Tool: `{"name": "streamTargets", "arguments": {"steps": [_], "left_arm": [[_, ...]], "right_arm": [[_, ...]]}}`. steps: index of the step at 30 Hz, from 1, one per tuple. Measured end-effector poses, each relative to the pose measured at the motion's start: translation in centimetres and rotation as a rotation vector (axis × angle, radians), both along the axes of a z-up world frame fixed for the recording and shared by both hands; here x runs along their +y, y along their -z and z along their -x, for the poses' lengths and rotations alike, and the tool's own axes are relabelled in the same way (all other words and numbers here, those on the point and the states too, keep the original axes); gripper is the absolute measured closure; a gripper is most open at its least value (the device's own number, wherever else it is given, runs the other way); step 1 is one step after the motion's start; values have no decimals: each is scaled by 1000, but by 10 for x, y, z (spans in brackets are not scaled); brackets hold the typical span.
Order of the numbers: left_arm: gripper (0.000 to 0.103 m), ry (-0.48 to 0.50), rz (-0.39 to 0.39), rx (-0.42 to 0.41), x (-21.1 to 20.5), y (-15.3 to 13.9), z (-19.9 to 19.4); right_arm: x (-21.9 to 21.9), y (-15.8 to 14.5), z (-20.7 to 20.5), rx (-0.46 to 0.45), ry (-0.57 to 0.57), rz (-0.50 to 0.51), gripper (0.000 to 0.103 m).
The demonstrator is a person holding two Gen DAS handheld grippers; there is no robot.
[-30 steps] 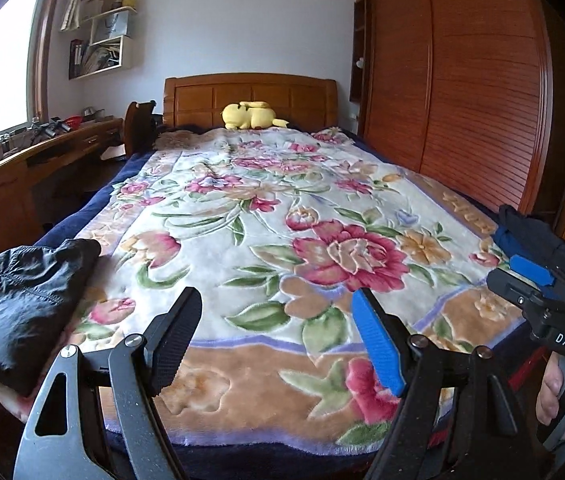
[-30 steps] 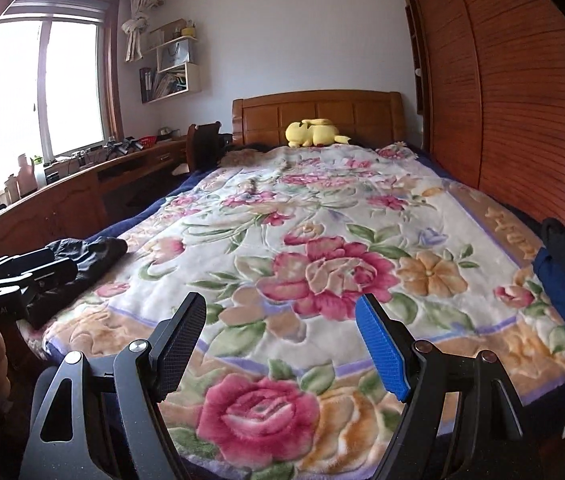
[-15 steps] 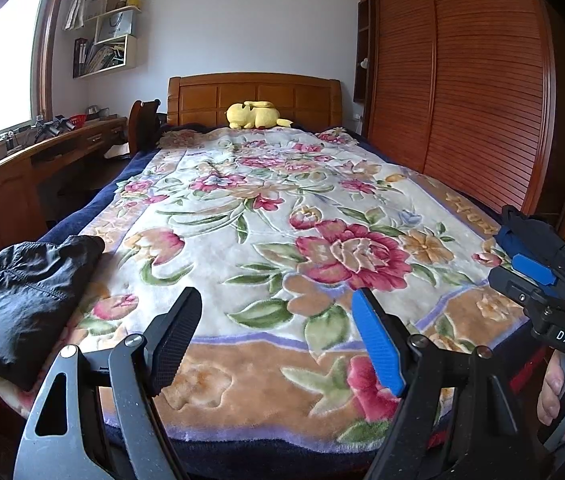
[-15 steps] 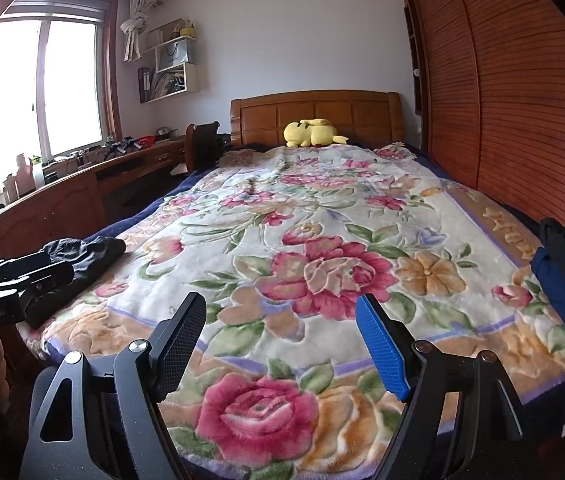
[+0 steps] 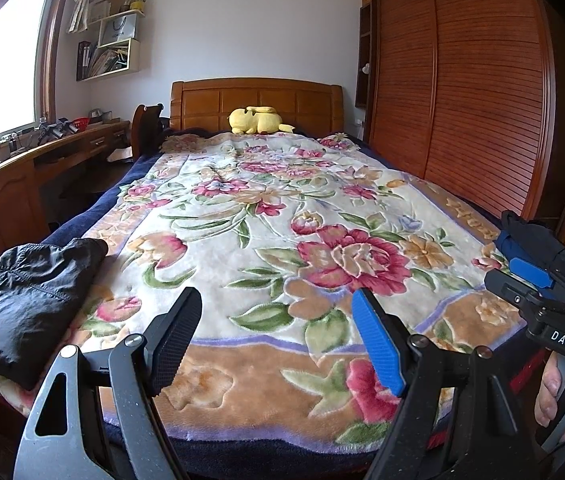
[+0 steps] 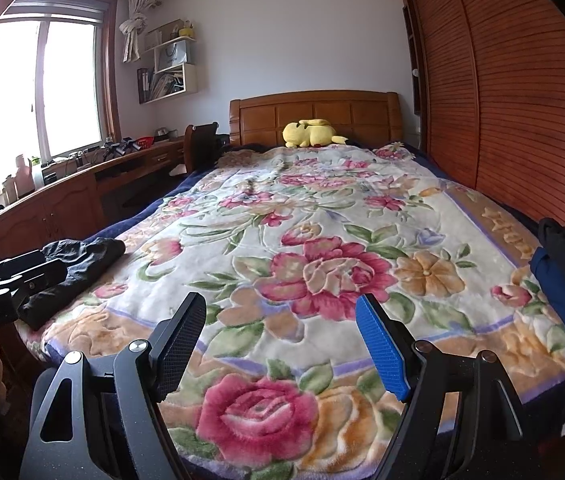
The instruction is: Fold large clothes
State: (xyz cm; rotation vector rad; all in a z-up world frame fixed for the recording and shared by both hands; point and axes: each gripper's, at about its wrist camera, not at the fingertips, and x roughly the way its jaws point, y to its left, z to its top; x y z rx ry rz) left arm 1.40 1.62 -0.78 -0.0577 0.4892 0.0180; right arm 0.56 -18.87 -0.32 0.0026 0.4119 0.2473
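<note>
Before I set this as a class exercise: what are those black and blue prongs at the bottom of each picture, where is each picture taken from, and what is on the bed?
No machine here: a person holds a hand tool with two fingers in each hand. A camera on each tool looks along its fingers, so each picture shows its own left gripper or right gripper at the bottom. Each tool also shows at the edge of the other's picture. Both are open and hold nothing. They point along a bed with a floral blanket. A folded black garment lies on its near left corner. A dark blue and black garment lies at the right edge. A yellow plush toy sits by the headboard.
</note>
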Motion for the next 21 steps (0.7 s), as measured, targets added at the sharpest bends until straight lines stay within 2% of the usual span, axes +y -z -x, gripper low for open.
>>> {"name": "streamTargets", "arguments": {"steps": [21], "left_arm": [[25, -4, -4, -12, 2, -7, 4]], "right_arm": [[0, -2, -1, -11, 8, 0, 24]]}}
